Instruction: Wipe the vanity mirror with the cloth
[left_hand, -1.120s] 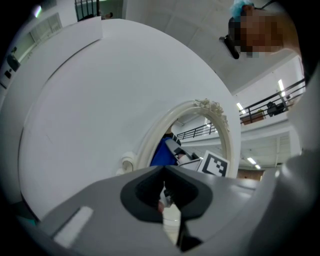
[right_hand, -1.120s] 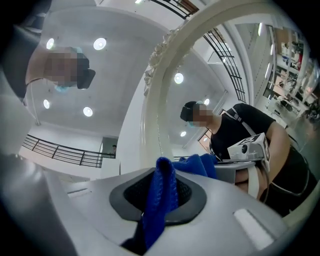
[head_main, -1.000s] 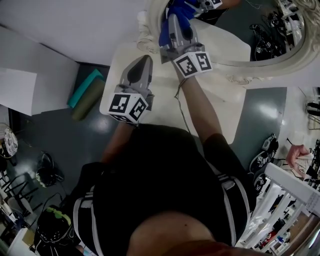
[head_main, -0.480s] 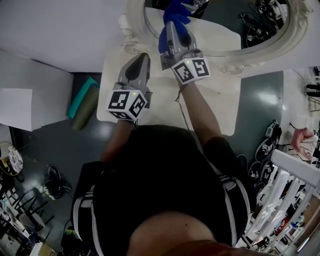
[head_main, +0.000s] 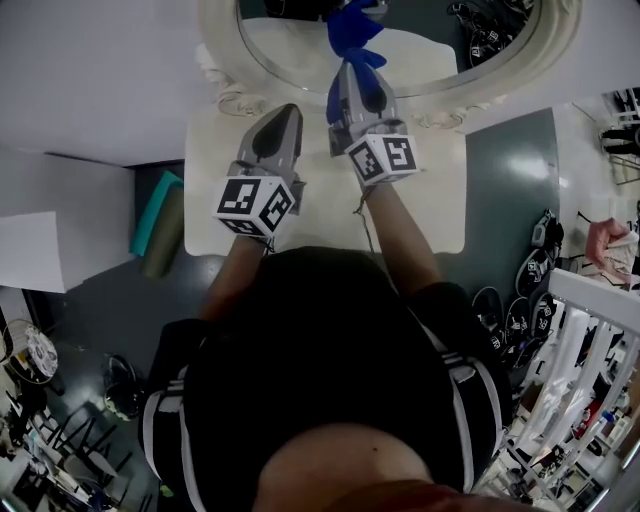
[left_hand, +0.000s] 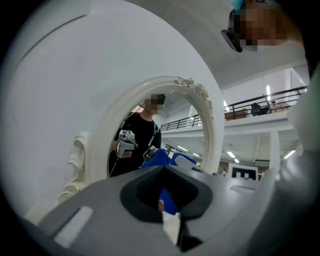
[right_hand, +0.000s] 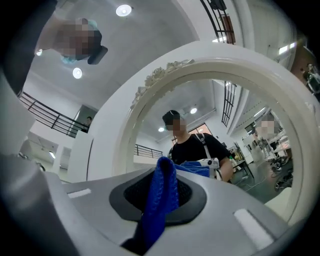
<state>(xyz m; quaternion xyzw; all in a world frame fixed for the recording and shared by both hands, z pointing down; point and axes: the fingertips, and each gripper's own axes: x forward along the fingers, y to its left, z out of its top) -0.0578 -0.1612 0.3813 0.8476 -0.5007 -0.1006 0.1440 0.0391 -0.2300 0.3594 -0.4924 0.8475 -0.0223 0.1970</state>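
Right tool (head_main: 352, 72): clenched on the blue cloth (head_main: 350, 25). A fold is pinched between the jaws, so the loose bulk stands ahead of the tips and would meet the glass first.
Cloth: at the lower edge of the vanity mirror (head_main: 222, 50), over the glass. Whether it touches cannot be told. Its reflection sits directly beyond it in the head view.
Right tool, attitude: pointed straight at the mirror, which suits pressing the cloth flat for a stroke.
Left tool (head_main: 283, 118): jaws together, grasping nothing. It is held just beside the right tool, short of the frame, apparently to keep it out of the wiping path.
Vanity mirror: oval glass in an ornate white frame, standing at the back of the bench (head_main: 205, 215) by the wall.
Bench: white top, bare where it shows, under both tools.
Stage, judged: wiping at or near its start. Most of the glass lies beyond the cloth.
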